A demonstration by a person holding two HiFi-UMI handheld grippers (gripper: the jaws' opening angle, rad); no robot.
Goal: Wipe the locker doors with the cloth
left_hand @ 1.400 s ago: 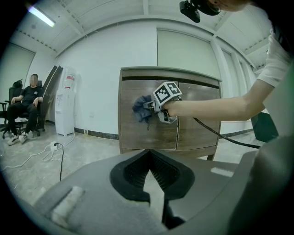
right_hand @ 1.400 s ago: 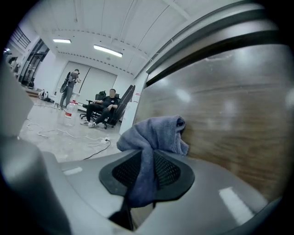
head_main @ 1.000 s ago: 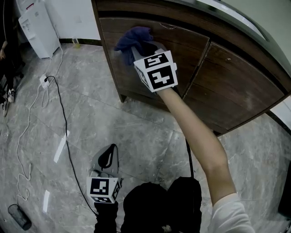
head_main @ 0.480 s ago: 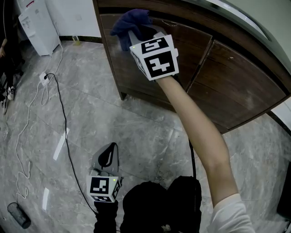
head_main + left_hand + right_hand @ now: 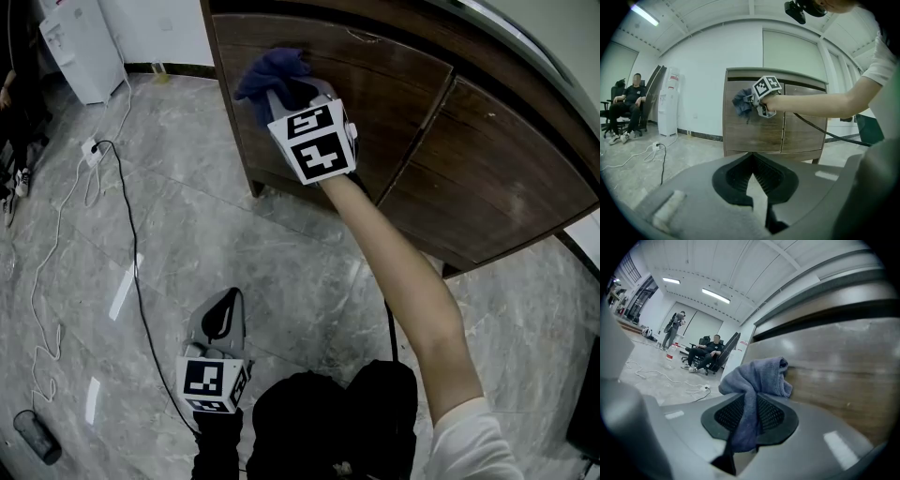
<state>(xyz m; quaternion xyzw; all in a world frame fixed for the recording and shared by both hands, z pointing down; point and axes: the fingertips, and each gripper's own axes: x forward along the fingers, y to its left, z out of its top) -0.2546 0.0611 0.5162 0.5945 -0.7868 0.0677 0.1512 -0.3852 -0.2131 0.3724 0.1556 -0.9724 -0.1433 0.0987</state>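
Note:
A blue cloth (image 5: 272, 73) is pressed against the upper part of the left dark wooden locker door (image 5: 375, 103). My right gripper (image 5: 289, 94) is shut on the cloth (image 5: 757, 380), which bunches past the jaws against the wood (image 5: 843, 380). The left gripper view shows the cloth (image 5: 741, 102) and the left door (image 5: 752, 129) from across the floor. My left gripper (image 5: 221, 323) hangs low over the floor, away from the locker, shut with nothing between its jaws (image 5: 754, 185). The right door (image 5: 497, 187) is beside the left one.
Cables (image 5: 127, 244) run over the grey marble floor (image 5: 281, 272) at left, with a power strip (image 5: 91, 147). A white appliance (image 5: 80, 47) stands by the wall. A dark cylinder (image 5: 33, 436) lies at bottom left. A seated person (image 5: 628, 110) is far left.
My right gripper moved with the cloth up the left door and then back down a little. The left gripper stayed where it was.

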